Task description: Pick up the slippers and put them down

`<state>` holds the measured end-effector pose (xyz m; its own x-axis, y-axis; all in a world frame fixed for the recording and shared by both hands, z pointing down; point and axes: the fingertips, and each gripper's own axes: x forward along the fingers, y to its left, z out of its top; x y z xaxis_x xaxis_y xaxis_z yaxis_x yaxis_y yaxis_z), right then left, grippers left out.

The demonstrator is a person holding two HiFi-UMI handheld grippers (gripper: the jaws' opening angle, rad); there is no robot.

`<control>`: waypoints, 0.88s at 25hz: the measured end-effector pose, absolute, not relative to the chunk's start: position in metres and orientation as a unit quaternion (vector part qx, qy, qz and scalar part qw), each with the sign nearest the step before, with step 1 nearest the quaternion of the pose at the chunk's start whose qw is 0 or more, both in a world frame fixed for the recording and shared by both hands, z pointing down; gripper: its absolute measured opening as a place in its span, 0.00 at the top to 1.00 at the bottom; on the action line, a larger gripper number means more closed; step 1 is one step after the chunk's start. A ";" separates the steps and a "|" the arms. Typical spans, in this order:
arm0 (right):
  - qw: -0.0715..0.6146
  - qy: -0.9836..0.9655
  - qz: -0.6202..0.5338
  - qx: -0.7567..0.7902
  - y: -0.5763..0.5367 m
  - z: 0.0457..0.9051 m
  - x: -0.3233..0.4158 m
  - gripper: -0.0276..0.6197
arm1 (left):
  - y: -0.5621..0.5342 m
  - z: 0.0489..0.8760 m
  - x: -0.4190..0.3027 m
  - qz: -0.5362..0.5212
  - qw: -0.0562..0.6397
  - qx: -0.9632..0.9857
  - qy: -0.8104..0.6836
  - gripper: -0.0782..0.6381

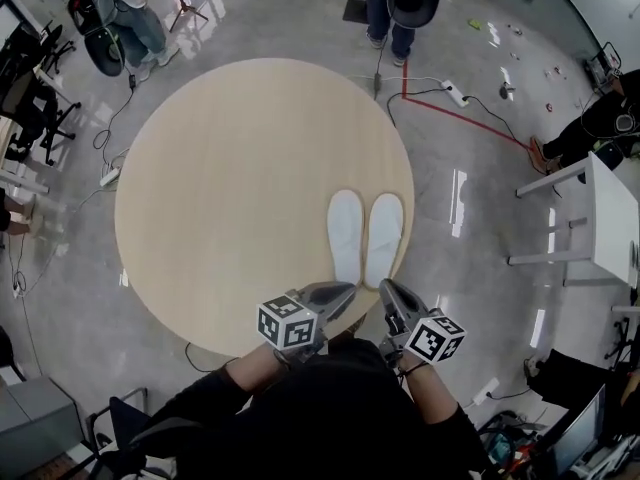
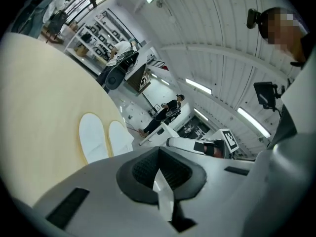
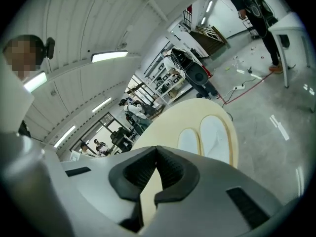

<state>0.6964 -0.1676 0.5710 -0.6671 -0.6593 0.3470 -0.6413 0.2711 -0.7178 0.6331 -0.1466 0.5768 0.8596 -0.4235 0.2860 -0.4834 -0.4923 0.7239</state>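
Two white slippers (image 1: 346, 234) lie side by side on the table (image 1: 220, 188).

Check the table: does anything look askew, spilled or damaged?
Nothing stands out. The two slippers lie flat, side by side and parallel, near the edge of the table. No spill or damage shows.

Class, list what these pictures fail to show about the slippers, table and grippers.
Slippers' near ends: left gripper view, hidden behind the left gripper; right gripper view, behind the right gripper.
Slippers' top or sole side: head view, too small, plain white.
Table's near edge, partly: head view, covered by both grippers.
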 end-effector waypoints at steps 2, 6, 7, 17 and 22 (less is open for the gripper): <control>0.017 0.796 -0.457 -0.396 -0.159 0.573 0.683 0.94 | -0.138 0.574 0.621 0.023 0.429 0.864 -0.261 0.86; -0.005 0.808 -0.436 -0.395 -0.152 0.573 0.652 0.93 | -0.126 0.572 0.587 0.036 0.401 0.869 -0.287 0.86; -0.011 0.812 -0.428 -0.397 -0.150 0.571 0.644 0.93 | -0.123 0.574 0.578 0.041 0.397 0.868 -0.295 0.86; -0.041 0.824 -0.356 -0.440 -0.130 0.553 0.608 0.93 | -0.103 0.571 0.538 0.042 0.407 0.866 -0.289 0.86; -0.039 0.830 -0.327 -0.450 -0.124 0.537 0.597 0.93 | -0.099 0.570 0.529 0.043 0.404 0.870 -0.279 0.86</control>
